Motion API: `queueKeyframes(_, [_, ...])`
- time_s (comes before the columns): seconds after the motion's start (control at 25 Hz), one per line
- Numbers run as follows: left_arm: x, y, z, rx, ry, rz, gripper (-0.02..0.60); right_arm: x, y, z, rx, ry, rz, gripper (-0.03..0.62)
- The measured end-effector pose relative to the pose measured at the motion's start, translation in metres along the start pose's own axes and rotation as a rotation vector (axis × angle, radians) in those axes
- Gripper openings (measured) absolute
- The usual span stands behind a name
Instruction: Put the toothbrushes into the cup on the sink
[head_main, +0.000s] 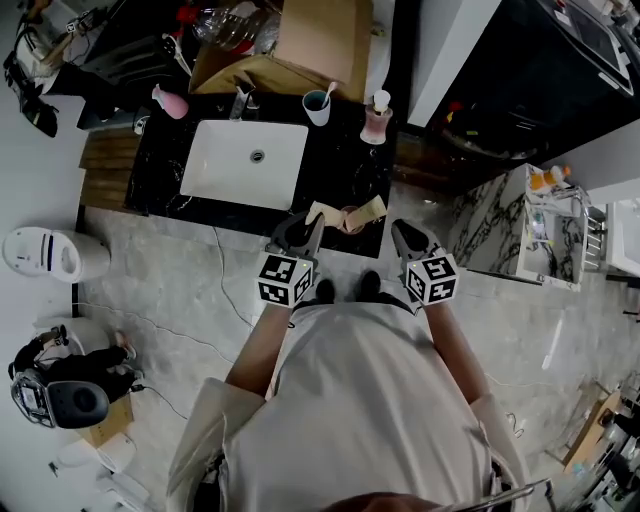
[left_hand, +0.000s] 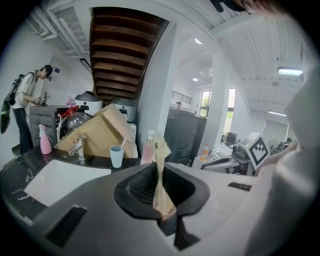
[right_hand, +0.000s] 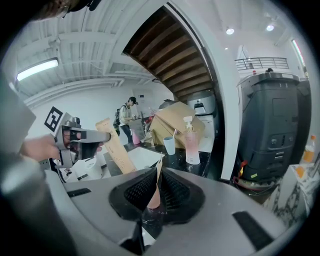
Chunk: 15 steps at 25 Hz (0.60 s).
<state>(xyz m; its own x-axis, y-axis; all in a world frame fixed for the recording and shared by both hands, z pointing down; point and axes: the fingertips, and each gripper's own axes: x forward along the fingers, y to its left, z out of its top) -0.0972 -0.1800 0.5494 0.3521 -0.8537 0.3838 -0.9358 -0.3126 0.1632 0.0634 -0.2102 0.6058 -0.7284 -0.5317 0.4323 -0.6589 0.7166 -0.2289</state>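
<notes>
A kraft-paper toothbrush package (head_main: 347, 214) hangs over the counter's front edge between both grippers, its two paper ends spread and something pink showing in the middle. My left gripper (head_main: 311, 224) is shut on the left paper end (left_hand: 160, 162). My right gripper (head_main: 398, 228) is shut on the right end, where a thin pink and kraft piece (right_hand: 154, 192) stands between the pads. The right gripper view also shows the left gripper (right_hand: 82, 136) holding its paper strip (right_hand: 116, 147). The light blue cup (head_main: 317, 107) stands behind the sink with one toothbrush in it.
A white basin (head_main: 230, 165) is set in the black counter (head_main: 340, 165). A pink soap dispenser (head_main: 377, 119) stands right of the cup, a pink spray bottle (head_main: 170, 102) at the far left. A cardboard box (head_main: 300, 45) lies behind. A person (left_hand: 25, 107) stands far off.
</notes>
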Motion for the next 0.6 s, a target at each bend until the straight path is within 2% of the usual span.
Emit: queueKeyframes(0.6, [0.047, -0.008, -0.034, 0.06, 0.075, 0.023, 0.032, -0.02, -0.006, -0.008, 0.033, -0.006, -0.019, 0.049])
